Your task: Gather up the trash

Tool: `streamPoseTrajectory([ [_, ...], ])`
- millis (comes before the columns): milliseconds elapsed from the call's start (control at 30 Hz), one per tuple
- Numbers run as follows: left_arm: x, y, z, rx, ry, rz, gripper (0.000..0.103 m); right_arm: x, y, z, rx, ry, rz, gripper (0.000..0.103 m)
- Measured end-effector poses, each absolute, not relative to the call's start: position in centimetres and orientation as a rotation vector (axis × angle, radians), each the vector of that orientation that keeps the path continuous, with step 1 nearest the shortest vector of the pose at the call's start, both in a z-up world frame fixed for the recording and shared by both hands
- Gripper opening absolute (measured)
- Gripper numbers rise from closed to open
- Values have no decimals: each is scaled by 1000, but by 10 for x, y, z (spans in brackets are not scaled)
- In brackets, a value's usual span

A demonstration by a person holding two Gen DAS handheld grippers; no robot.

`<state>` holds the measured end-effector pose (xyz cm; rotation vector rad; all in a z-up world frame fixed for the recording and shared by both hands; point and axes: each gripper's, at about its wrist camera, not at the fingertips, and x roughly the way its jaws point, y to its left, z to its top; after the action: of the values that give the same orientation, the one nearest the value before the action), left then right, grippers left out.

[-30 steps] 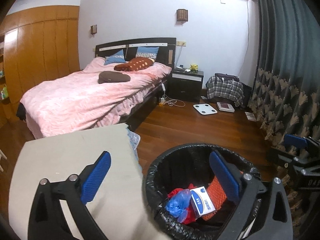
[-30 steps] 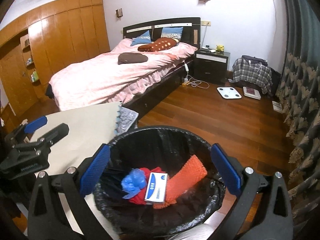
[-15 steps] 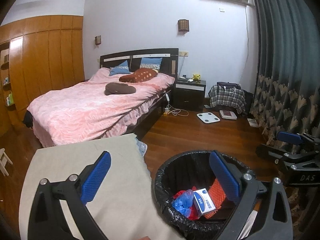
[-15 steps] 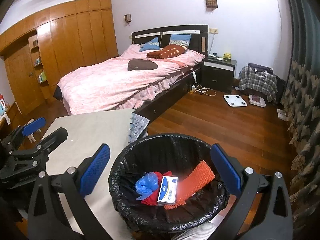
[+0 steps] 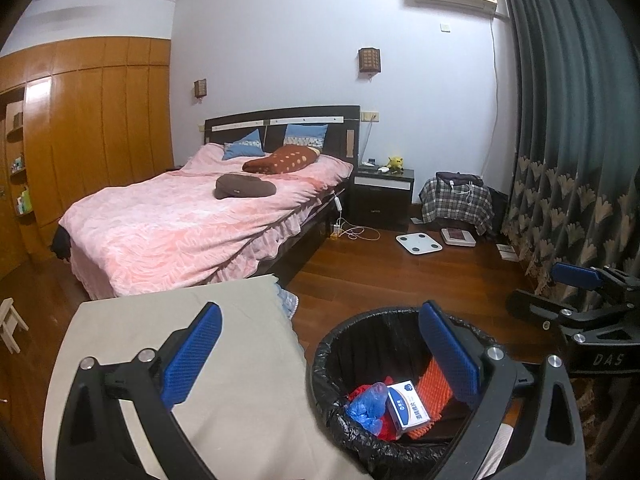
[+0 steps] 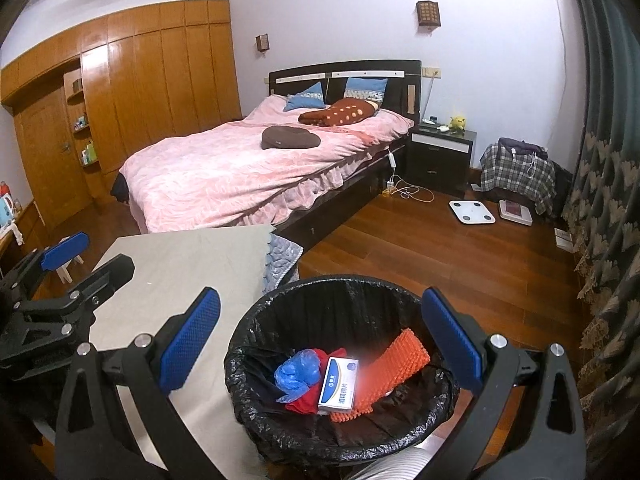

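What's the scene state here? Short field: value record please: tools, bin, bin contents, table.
left tool: open, holding nothing, above the table edge and bin rim
right tool: open, holding nothing, above the bin
bin: round, black liner, on the floor beside the table
bin contents: white-and-blue box, blue plastic wad, red item, orange textured piece
box position: on top of the red item, beside the orange piece
table: beige top, nothing visible on the part in view
setting: bedroom, pink bed, wooden floor

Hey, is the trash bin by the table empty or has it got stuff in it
Not empty. The trash bin holds a white and blue box, a crumpled blue bag, something red, and an orange textured piece.
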<state>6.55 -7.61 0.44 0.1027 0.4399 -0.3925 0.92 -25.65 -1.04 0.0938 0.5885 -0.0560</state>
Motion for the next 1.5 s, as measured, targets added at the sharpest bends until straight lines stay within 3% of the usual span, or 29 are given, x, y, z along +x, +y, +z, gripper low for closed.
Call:
streamPoseTrajectory([
  [1500, 65, -71, 8, 102, 441, -382, 97, 10, -251, -11, 93, 594, -54, 98],
])
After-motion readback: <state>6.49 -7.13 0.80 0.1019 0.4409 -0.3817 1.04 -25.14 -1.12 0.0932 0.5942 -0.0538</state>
